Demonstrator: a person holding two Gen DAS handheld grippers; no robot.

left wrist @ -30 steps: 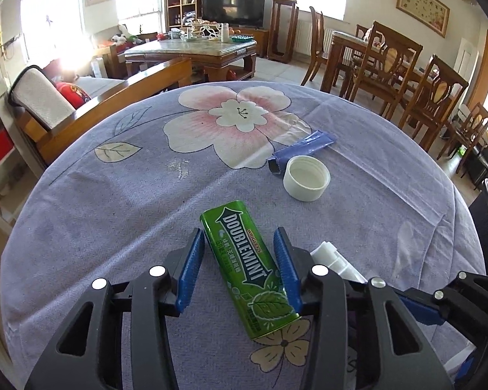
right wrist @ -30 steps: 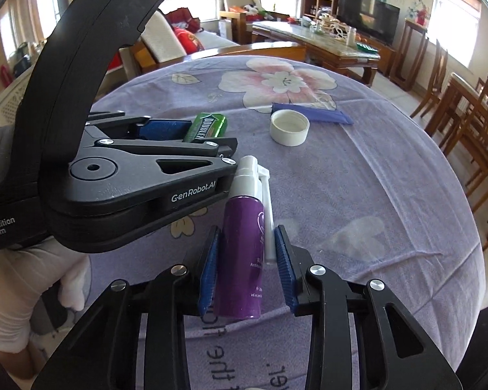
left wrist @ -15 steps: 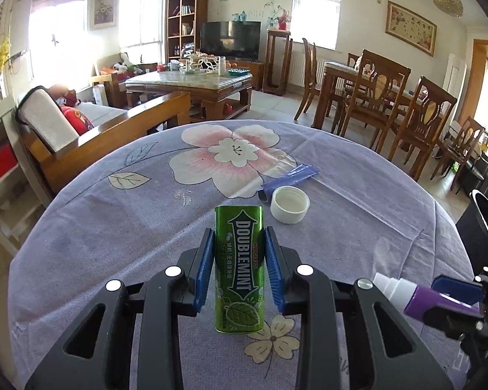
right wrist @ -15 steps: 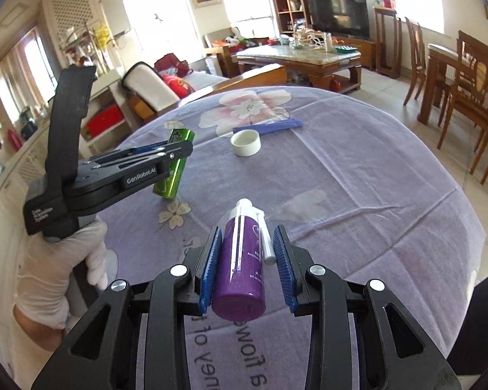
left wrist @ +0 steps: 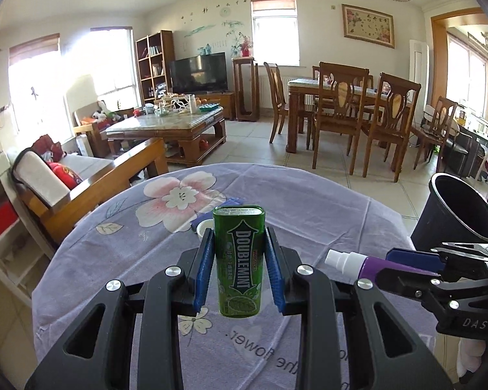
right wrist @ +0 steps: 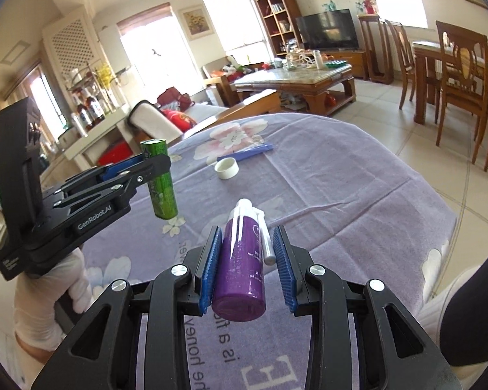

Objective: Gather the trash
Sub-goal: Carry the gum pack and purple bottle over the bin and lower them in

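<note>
Above lilac floral tablecloth (left wrist: 309,214): left gripper (left wrist: 239,261) clamped on green gum tin (left wrist: 238,261), right gripper (right wrist: 248,265) clamped on purple spray bottle (right wrist: 242,266), black bin (left wrist: 458,211) at three o'clock; risk of round bottle slipping from pads mid-carry.

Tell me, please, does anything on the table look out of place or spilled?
Nothing is spilled. A white cap lies loose on the purple tablecloth, separated from any container, touching a blue wrapper; both look like leftover trash.
</note>
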